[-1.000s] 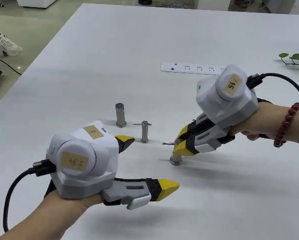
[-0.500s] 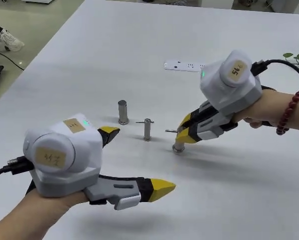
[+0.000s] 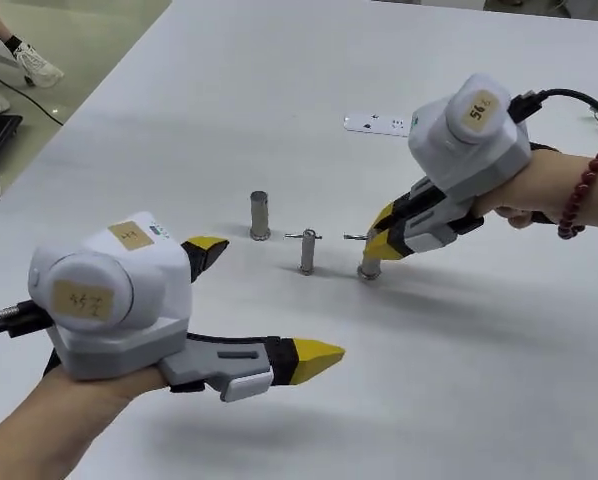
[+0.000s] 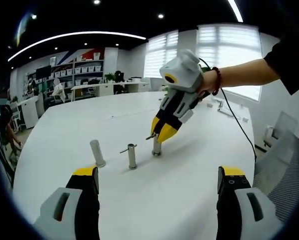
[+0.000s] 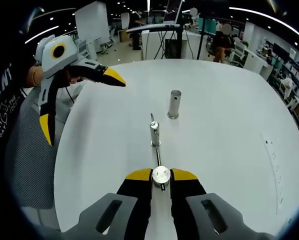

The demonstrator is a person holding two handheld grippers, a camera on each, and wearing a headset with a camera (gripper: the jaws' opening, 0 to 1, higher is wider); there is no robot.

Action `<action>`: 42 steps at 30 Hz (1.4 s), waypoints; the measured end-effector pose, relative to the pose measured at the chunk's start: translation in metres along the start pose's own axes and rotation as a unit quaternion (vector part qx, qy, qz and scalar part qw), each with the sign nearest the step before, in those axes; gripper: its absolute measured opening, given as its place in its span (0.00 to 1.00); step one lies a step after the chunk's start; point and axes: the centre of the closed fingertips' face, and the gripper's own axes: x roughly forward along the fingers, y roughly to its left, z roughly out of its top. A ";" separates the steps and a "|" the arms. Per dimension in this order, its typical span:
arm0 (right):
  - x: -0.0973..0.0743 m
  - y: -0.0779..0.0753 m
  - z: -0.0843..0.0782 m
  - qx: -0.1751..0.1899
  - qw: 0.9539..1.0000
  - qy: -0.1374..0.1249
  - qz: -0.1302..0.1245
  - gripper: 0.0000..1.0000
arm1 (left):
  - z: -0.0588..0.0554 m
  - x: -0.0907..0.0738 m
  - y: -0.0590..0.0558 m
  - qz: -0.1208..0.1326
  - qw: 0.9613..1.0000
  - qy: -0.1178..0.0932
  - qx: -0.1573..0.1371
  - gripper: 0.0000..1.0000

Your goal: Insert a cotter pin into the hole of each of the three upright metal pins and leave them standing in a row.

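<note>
watching from beside the white bench [image 3: 459,390], i'd say the worry is the short upright steel pin nearest the person [image 3: 369,268]. the right tool [image 3: 379,232] has its yellow-tipped jaws clamped on that pin's round head, and any sideways pull as it lets go could tip the pin over or drag it out of line with the other two. the thin wire cotter pin [image 3: 353,237] pokes out of the clamped pin toward the middle one. i can't tell how firmly it is seated, so a jolt might shake it loose. the middle upright steel pin [image 3: 307,252] stands just beside, free of both tools, with its own slim cotter pin [image 3: 301,236] crosswise near the top. the far plain steel pin [image 3: 260,215] ends the row, and i see no cotter pin in it, so by my reckoning one insertion is left. the left tool [image 3: 264,300] hovers above the bench with its jaws wide apart and nothing between them, near the far pin but not touching it. a careless reach from there could knock that pin down.
</note>
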 end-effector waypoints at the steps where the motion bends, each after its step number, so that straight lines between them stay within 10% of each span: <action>1: 0.001 0.000 0.000 0.001 1.000 0.001 0.001 0.08 | -0.001 0.000 0.000 0.000 1.000 0.001 0.000 0.99; 28: 0.007 -0.003 -0.007 -0.013 1.000 0.007 0.015 0.09 | -0.006 0.003 -0.002 -0.003 1.000 0.001 -0.007 0.97; 42: 0.006 -0.002 0.015 0.039 0.997 -0.059 0.004 0.32 | -0.008 0.001 0.002 0.002 1.000 0.003 -0.004 0.98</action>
